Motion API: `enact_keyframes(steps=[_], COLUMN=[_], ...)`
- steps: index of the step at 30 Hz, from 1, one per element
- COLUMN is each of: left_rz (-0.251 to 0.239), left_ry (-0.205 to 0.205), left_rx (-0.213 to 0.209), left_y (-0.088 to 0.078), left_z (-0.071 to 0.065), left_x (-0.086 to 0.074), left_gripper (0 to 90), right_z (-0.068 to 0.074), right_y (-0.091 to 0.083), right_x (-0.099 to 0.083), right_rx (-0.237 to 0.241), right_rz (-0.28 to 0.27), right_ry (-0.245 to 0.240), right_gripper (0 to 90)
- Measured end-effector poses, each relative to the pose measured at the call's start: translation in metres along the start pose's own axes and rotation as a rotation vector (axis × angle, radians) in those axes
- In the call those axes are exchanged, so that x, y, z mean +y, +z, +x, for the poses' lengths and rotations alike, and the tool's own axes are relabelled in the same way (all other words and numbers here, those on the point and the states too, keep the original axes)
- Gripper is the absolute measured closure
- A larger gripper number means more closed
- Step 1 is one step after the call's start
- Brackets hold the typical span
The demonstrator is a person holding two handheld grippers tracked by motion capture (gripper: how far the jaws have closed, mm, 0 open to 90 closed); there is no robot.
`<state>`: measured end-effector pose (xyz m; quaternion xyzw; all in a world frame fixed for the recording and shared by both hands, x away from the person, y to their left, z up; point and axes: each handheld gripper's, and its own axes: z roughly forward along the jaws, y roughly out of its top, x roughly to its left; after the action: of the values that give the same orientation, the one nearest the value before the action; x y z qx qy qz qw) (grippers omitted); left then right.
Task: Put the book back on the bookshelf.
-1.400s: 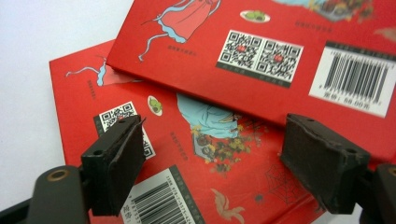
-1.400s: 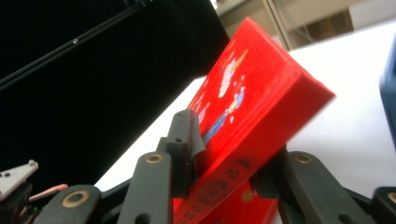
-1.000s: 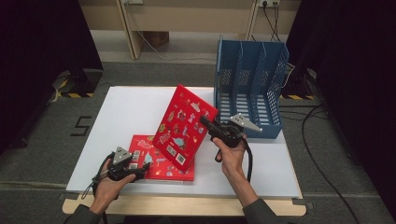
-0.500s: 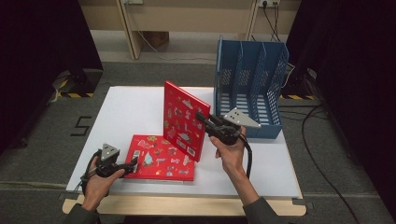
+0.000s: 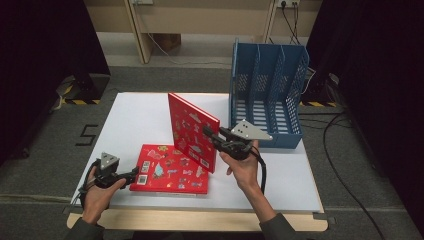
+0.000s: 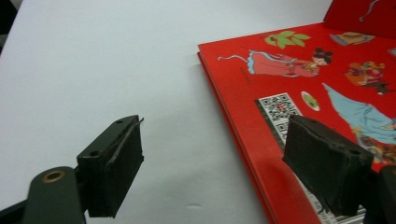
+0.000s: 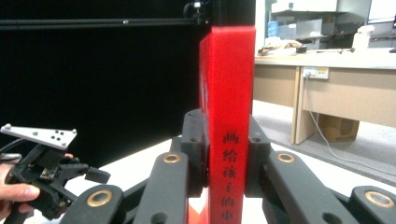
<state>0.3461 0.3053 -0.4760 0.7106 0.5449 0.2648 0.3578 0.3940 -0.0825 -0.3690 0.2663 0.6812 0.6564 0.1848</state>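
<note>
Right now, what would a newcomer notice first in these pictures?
A red book stands upright mid-table, clamped by its spine in the right gripper. A second red book lies flat at the near edge, with the left gripper open beside it. A blue file rack stands at the right, its slots empty.

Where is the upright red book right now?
High view: the upright red book stands mid-table, clamped by the right gripper, between the flat red book and the blue file rack.
</note>
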Motion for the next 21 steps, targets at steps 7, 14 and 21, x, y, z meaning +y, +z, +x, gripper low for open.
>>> enact_keyframes(steps=[7, 14, 21], left_rz=[0.030, 0.031, 0.032], left_ry=[-0.009, -0.010, -0.012], left_rx=[0.025, 0.025, 0.032], left_y=[0.002, 0.003, 0.003], left_z=[0.007, 0.008, 0.009], left_x=[-0.003, -0.003, -0.003], left_gripper=[18.6, 18.0, 17.9], right_z=[0.002, 0.004, 0.005], right_y=[0.006, 0.012, 0.020], right_x=[-0.007, -0.014, -0.020], right_rx=[-0.003, -0.005, -0.012], right_rz=[0.024, 0.042, 0.056], right_ry=[-0.023, -0.021, -0.034], right_gripper=[74.0, 73.6, 73.5])
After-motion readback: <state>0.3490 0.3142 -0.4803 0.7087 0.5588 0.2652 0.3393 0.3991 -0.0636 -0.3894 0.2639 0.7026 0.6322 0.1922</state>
